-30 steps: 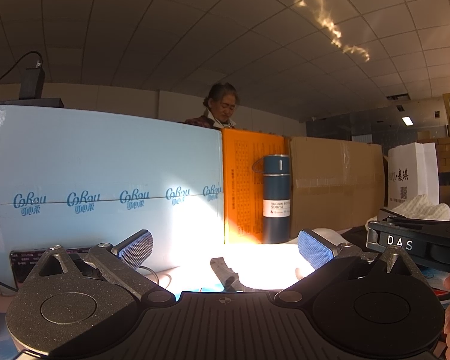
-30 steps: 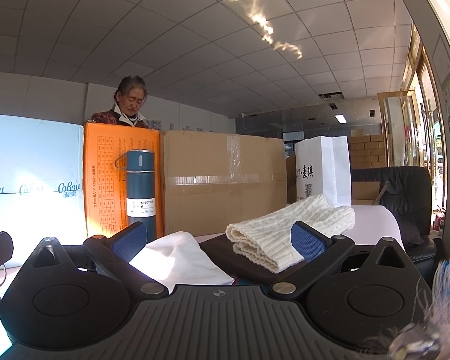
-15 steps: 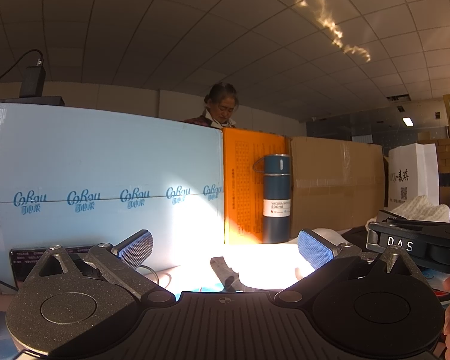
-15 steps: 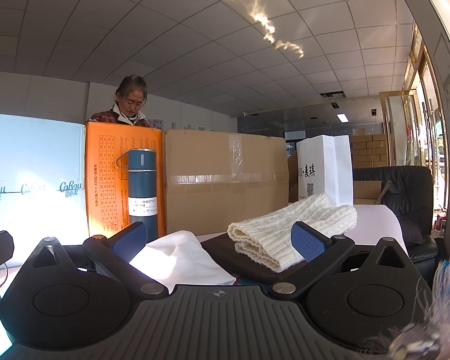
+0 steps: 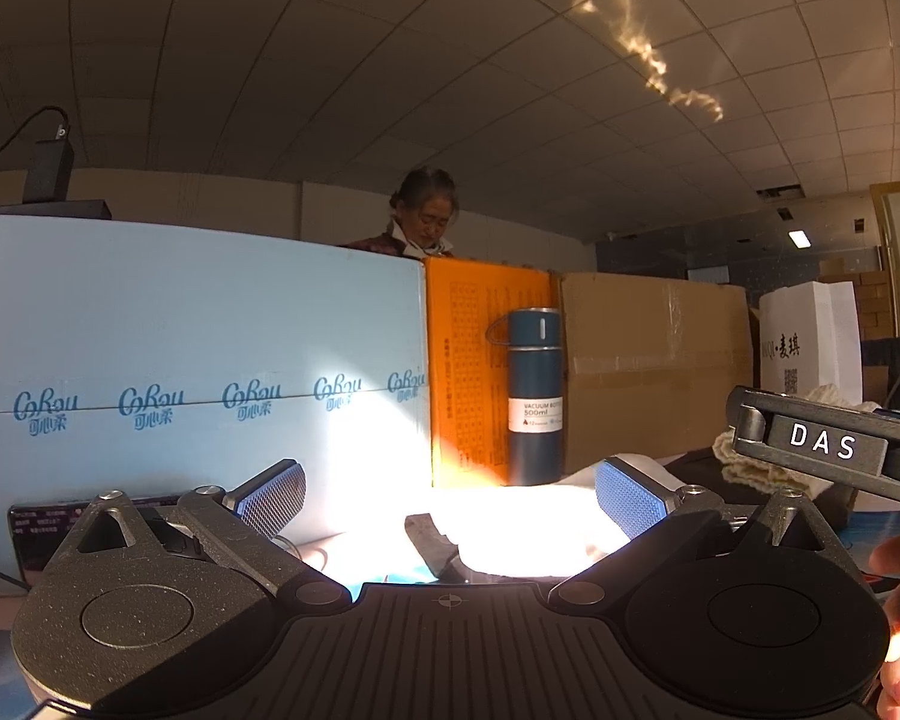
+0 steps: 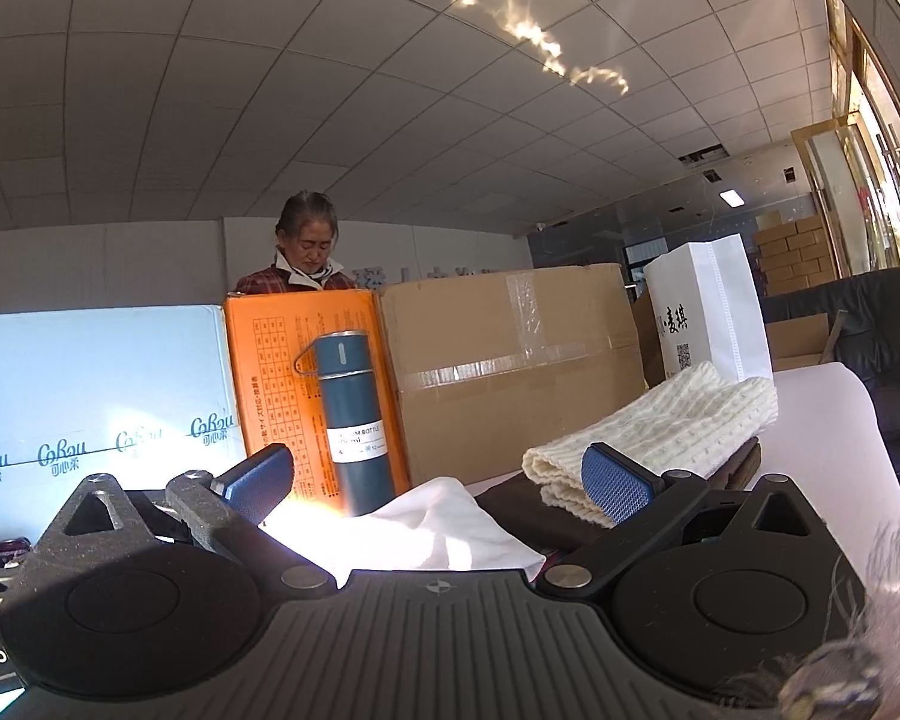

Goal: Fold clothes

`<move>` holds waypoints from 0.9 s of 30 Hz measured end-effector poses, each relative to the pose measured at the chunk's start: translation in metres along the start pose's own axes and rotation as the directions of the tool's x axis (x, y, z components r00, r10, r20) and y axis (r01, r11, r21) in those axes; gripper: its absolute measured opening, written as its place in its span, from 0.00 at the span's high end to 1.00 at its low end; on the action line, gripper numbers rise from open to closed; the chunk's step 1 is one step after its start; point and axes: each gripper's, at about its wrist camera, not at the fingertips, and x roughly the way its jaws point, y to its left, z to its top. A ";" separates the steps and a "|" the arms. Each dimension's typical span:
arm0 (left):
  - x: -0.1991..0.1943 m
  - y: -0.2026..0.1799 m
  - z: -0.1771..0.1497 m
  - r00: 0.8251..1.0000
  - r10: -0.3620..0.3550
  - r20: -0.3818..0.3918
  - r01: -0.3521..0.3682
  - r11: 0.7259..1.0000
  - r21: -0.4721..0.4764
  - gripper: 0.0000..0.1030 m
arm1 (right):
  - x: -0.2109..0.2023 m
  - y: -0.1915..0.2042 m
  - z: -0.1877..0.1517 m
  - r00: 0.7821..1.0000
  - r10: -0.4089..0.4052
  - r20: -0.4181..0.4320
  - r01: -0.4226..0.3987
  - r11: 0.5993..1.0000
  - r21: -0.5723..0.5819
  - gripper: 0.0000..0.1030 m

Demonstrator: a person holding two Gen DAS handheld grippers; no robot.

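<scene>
A white cloth (image 6: 426, 531) lies crumpled on the table just ahead of my right gripper (image 6: 438, 477), which is open and empty. The same cloth shows sunlit in the left wrist view (image 5: 528, 528), ahead of my open, empty left gripper (image 5: 447, 495). A folded cream knit garment (image 6: 666, 426) rests on a dark brown garment (image 6: 534, 510) to the right. A small dark item (image 5: 435, 543) lies on the white cloth near the left gripper. The right gripper's body shows at the right of the left wrist view (image 5: 822, 444).
A blue vacuum bottle (image 6: 354, 420) stands behind the cloth. A light blue box (image 5: 198, 384), an orange box (image 6: 306, 372) and a brown carton (image 6: 510, 360) wall the table's far side. A white paper bag (image 6: 708, 312) stands right. A person (image 6: 306, 252) stands behind the boxes.
The right gripper has lifted and shifted slightly, so the bottle and knit garment sit lower in its view. The left gripper has barely moved. Both jaws stay open.
</scene>
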 end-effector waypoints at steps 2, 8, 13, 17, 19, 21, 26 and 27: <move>-0.001 -0.003 0.000 1.000 -0.003 0.000 0.003 1.000 0.015 0.00 | -0.002 -0.002 0.001 1.000 0.010 0.003 -0.010 1.000 0.022 0.00; -0.010 -0.007 0.001 0.998 0.039 0.049 -0.040 0.998 0.037 0.00 | -0.003 -0.013 0.002 0.998 0.059 -0.010 -0.058 0.992 0.112 0.00; -0.034 -0.010 0.004 0.976 0.147 0.162 -0.149 0.989 0.003 0.00 | -0.005 -0.018 0.002 0.977 0.210 -0.041 -0.199 0.962 0.187 0.00; -0.053 -0.013 0.010 0.965 0.182 0.191 -0.186 0.983 0.003 0.00 | -0.006 -0.022 0.002 0.943 0.328 -0.058 -0.305 0.919 0.249 0.00; -0.064 -0.012 0.015 0.958 0.203 0.203 -0.209 0.978 0.006 0.00 | -0.006 -0.023 0.002 0.921 0.384 -0.063 -0.353 0.894 0.277 0.00; -0.076 -0.006 0.020 0.949 0.231 0.212 -0.240 0.971 0.013 0.00 | -0.007 -0.022 0.002 0.902 0.427 -0.070 -0.392 0.876 0.282 0.00; -0.107 0.022 0.031 0.918 0.347 0.194 -0.358 0.933 0.023 0.00 | -0.007 -0.010 0.001 0.844 0.519 -0.137 -0.474 0.840 0.264 0.00; -0.113 0.029 0.033 0.909 0.372 0.188 -0.384 0.923 0.027 0.00 | -0.008 -0.006 0.001 0.828 0.539 -0.152 -0.492 0.830 0.263 0.00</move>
